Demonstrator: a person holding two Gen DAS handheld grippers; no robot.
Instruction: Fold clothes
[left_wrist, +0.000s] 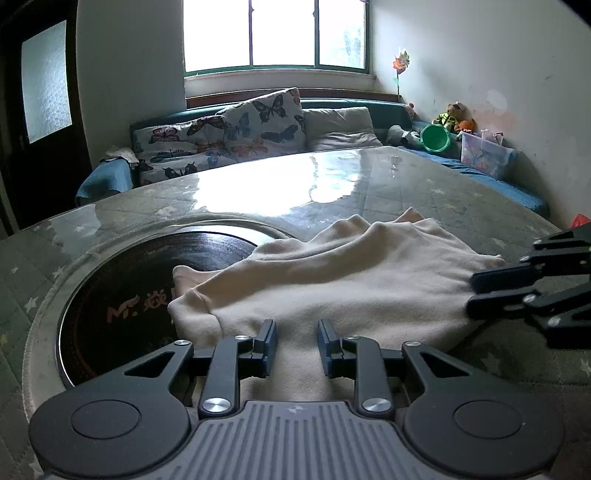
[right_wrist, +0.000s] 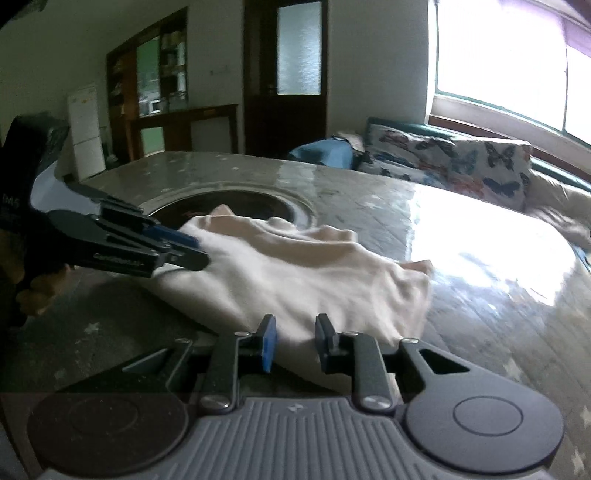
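A cream garment (left_wrist: 332, 280) lies rumpled on the round table, partly over the dark hotplate. It also shows in the right wrist view (right_wrist: 314, 273). My left gripper (left_wrist: 297, 347) is open, its fingers over the garment's near edge; in the right wrist view (right_wrist: 188, 251) it comes in from the left, its fingers a little apart on the cloth. My right gripper (right_wrist: 295, 343) is open over the garment's other edge; in the left wrist view (left_wrist: 476, 295) it enters from the right.
The round table (left_wrist: 424, 192) has a glossy star-patterned cover and a dark round hotplate (left_wrist: 122, 302) set in its middle. A sofa with butterfly cushions (left_wrist: 258, 125) stands behind. Toys and a plastic box (left_wrist: 484, 151) sit at the right. A dark door (right_wrist: 288, 74) stands further off.
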